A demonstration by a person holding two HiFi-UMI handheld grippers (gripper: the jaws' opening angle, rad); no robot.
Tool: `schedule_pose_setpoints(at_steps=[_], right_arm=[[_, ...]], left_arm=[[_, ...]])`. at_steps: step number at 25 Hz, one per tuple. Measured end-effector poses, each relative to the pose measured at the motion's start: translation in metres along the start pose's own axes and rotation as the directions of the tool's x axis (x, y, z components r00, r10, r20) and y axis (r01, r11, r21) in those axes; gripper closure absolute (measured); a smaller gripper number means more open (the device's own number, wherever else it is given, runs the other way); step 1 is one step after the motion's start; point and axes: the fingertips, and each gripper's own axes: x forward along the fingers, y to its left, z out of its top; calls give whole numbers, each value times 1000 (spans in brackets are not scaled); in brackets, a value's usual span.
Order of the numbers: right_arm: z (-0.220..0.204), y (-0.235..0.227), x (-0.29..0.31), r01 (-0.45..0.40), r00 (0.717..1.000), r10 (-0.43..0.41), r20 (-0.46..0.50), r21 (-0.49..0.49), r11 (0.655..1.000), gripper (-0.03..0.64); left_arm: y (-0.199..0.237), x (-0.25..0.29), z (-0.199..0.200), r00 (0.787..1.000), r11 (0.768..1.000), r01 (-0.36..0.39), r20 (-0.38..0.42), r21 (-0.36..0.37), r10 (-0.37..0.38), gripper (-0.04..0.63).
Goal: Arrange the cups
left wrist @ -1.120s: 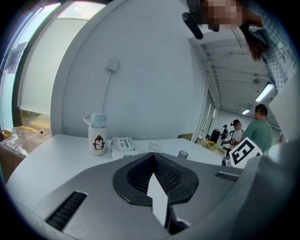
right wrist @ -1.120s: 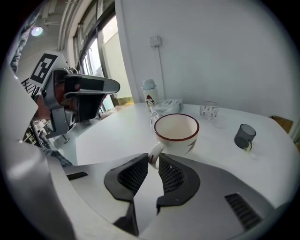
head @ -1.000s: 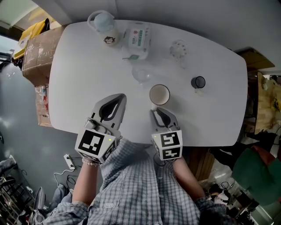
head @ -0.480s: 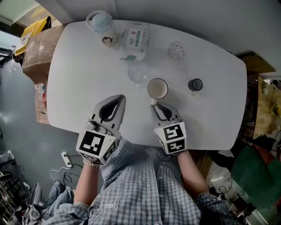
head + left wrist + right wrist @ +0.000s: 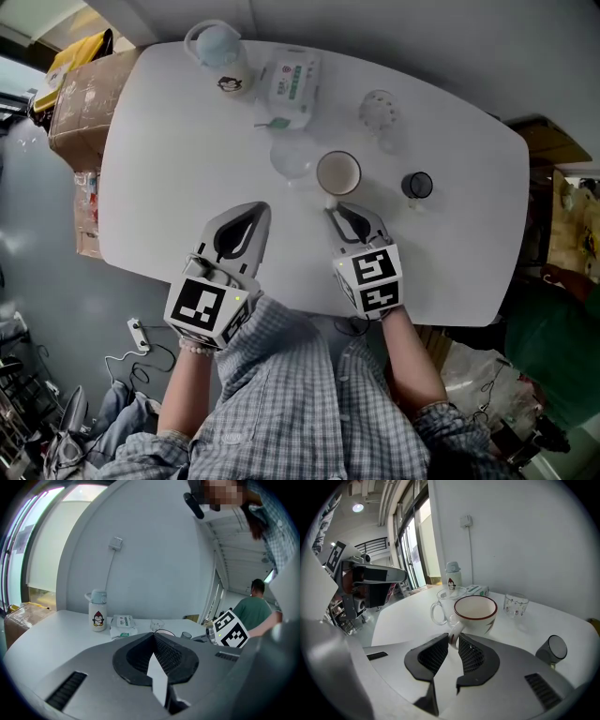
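Now: right gripper [image 5: 453, 641] clamped on handle of white mug [image 5: 476, 612]. Mug cream-white, dark red rim, upright, empty inside; stands mid-desk [image 5: 169, 141]. Glass mug [image 5: 295, 157] just beside it, toward left edge. Small dark cup [image 5: 417, 185] apart, toward right edge. Left gripper [image 5: 154, 637] jaws together, nothing between, over near edge.

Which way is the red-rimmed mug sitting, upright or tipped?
Upright: the red-rimmed mug stands base down on the table, open mouth up, interior empty.

White mug [image 5: 338, 173] upright, clear glass mug [image 5: 293, 159] beside
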Motion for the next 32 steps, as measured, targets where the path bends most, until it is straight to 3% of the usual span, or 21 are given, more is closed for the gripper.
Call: schedule_pose_setpoints(at_steps=[13, 19, 21, 24, 27, 30, 32], right_arm=[[8, -14, 8, 18, 1000, -18, 11, -21, 1000, 541], [5, -6, 6, 26, 999, -28, -27, -81, 996, 540], [2, -1, 0, 12, 1000, -13, -26, -66, 998, 529], [5, -3, -19, 20, 1000, -21, 21, 34, 999, 518], [14, -30, -33, 119, 989, -129, 67, 142, 983, 518], [21, -73, -35, 265, 953, -290, 92, 219, 939, 518], [25, -95, -31, 320, 932, -351, 95, 242, 916, 518]], left_arm=[[-4, 2, -4, 1000, 1000, 14, -7, 3, -14, 586], [-6, 1, -4, 1000, 1000, 24, -5, 2, -24, 586], [-7, 1, -4, 999, 999, 33, -4, 3, -33, 586], [-7, 0, -2, 999, 999, 35, -2, 2, -35, 586], [-3, -1, -1, 1000, 1000, 29, 1, 0, -29, 586], [-1, -1, 0, 1000, 1000, 26, -1, 3, -26, 586], [-1, -1, -1, 1000, 1000, 26, -5, 5, -26, 586]])
